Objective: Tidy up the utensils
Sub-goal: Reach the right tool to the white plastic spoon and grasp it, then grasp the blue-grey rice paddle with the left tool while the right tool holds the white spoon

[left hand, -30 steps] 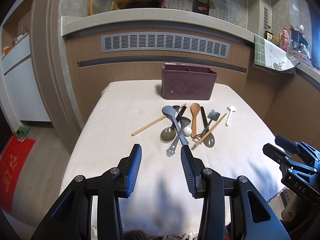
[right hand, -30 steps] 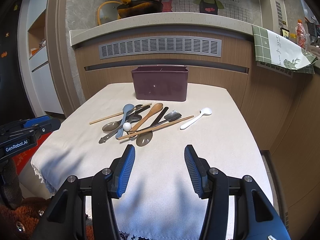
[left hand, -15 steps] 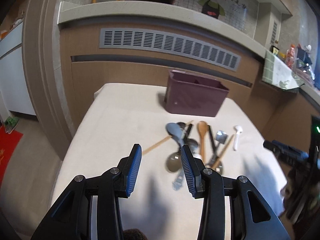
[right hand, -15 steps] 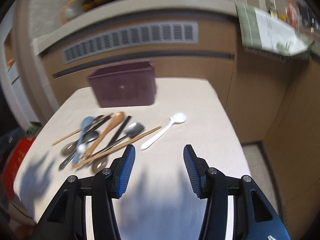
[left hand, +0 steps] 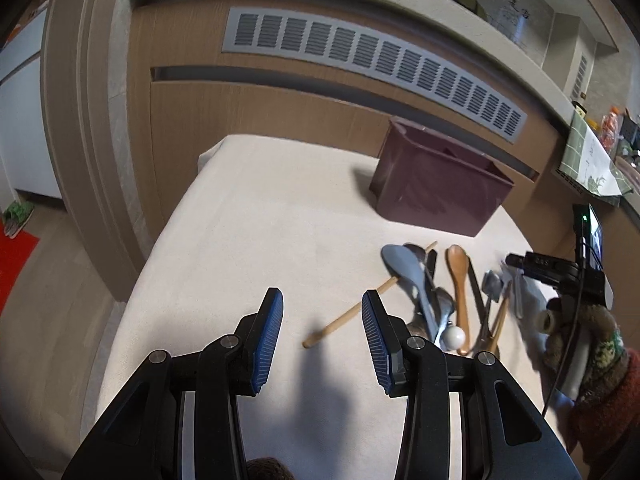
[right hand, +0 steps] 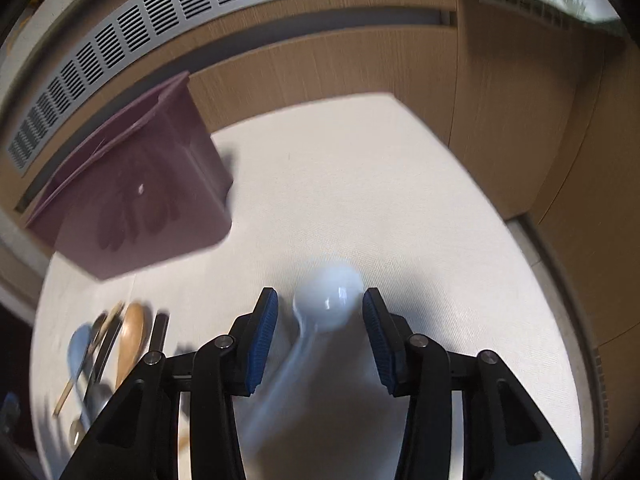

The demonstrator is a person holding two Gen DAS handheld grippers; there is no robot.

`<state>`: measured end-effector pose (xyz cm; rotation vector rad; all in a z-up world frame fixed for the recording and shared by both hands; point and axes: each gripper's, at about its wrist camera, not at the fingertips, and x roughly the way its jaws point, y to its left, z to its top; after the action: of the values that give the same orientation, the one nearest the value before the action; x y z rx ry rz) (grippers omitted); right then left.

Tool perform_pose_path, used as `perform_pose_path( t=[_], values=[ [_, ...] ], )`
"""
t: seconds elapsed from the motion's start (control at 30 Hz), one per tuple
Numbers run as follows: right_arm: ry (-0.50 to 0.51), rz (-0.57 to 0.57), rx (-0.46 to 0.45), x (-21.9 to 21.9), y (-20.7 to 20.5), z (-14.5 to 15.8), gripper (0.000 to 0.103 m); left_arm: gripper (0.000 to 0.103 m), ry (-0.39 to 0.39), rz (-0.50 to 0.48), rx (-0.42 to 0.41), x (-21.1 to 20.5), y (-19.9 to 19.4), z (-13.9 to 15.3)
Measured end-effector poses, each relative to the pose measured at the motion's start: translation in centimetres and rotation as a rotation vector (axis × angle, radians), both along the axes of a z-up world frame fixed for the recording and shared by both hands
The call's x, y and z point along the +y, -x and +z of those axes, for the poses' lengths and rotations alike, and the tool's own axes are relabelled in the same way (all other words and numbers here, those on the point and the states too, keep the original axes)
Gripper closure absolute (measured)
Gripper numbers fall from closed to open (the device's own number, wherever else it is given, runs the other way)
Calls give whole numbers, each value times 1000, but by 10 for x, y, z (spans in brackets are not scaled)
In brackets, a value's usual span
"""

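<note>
Right wrist view, blurred white spoon (right hand: pixel 326 300) between open right tongs (right hand: pixel 320 312)

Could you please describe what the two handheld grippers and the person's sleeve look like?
Both the left gripper and right gripper have black angular frames, silver pivot bolts and ribbed blue finger pads. The left wrist view shows a rust-red knitted sleeve and a thin black cable.

Glossy white plastic spoon (right hand: pixel 327 300) – matt woven cloth (right hand: pixel 392 200), wood spoon (left hand: pixel 458 266), smooth plastic bin (left hand: pixel 436 196).
</note>
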<state>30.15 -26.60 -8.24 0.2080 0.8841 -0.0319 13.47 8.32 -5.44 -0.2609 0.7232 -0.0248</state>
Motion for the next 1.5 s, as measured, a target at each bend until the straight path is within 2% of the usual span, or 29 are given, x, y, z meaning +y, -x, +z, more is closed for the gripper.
perform_pose_path(
  t=[0.1, 0.17, 0.2, 0.27, 0.43, 0.6, 0.67, 0.93, 1.17, 1.3, 1.4, 1.5],
  values=[
    [78, 18, -4, 22, -11, -1, 60, 61, 1, -1, 25, 1, -4, -6],
    [147, 52, -4, 36, -16, -1, 71, 61, -4, -2, 45, -1, -7, -10],
    [154, 73, -12, 39, -15, 0, 71, 61, -8, -8, 61, -3, -9, -12],
    [111, 120, -44, 39, -5, 9, 72, 61, -7, -28, 87, -8, -13, -15],
    [128, 191, -143, 33, 40, 32, 72, 61, 23, -114, 104, -38, -27, -14],
    [125, 250, -168, 21, 88, 38, 72, 61, -48, -236, 92, -87, -34, -12],
    [105, 268, -176, 15, 103, 40, 72, 61, -61, -233, 114, -93, -40, -13],
    [-2, 196, -194, -37, 108, 48, 72, 61, -23, -203, 142, -92, -50, -12],
    [-1, 180, -205, -44, 119, 48, 72, 61, 17, -202, 141, -89, -56, -16],
    [-45, 180, -178, -46, 116, 41, 72, 61, 35, -222, 165, -96, -70, -20],
    [-57, 169, -169, -46, 110, 39, 72, 61, -5, -227, 159, -105, -79, -23],
    [-31, 161, -165, -43, 107, 39, 72, 60, -79, -225, 161, -111, -90, -28]
  ],
)
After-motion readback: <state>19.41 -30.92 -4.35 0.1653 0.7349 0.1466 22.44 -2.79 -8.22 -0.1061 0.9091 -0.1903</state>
